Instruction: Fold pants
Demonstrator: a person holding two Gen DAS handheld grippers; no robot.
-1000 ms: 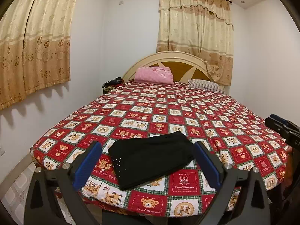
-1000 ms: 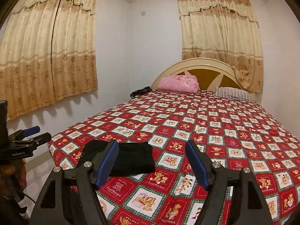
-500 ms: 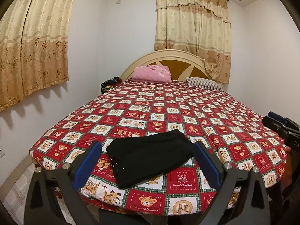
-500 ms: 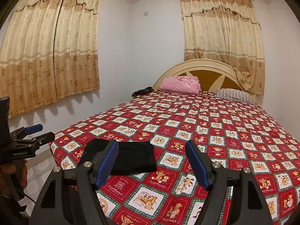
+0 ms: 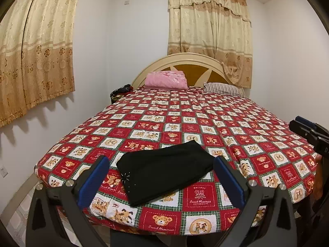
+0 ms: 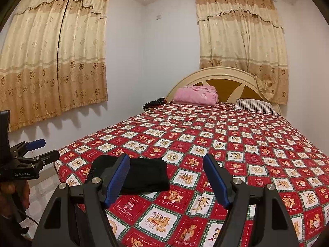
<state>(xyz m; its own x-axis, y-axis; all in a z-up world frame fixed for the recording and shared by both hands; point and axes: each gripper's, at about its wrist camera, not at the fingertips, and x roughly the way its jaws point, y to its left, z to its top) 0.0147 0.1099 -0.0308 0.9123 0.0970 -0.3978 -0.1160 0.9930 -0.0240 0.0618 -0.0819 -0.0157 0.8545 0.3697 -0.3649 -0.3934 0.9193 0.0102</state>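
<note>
- While I held both grippers back, the black pants (image 5: 164, 173) lay folded compact near the bed's (image 5: 205, 123) foot corner.
- Left gripper (image 5: 160, 177) and right gripper (image 6: 166, 177): jaws apart, empty.
- Folding looked finished; next, at most a tidy-up.

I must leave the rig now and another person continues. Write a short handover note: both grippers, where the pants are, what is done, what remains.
Left gripper: open, empty, held off the near edge of the bed, aimed at the pants.
Right gripper: open, empty, also off the bed, to the right of the pants.
Pants: black, folded into a compact flat rectangle, lying on the red bear-print bedspread near the foot of the bed, on its left side. Neither gripper touches them.
Done: the fold looks finished.
Left: probably nothing, or only tidying an edge if you want it neater.
</note>
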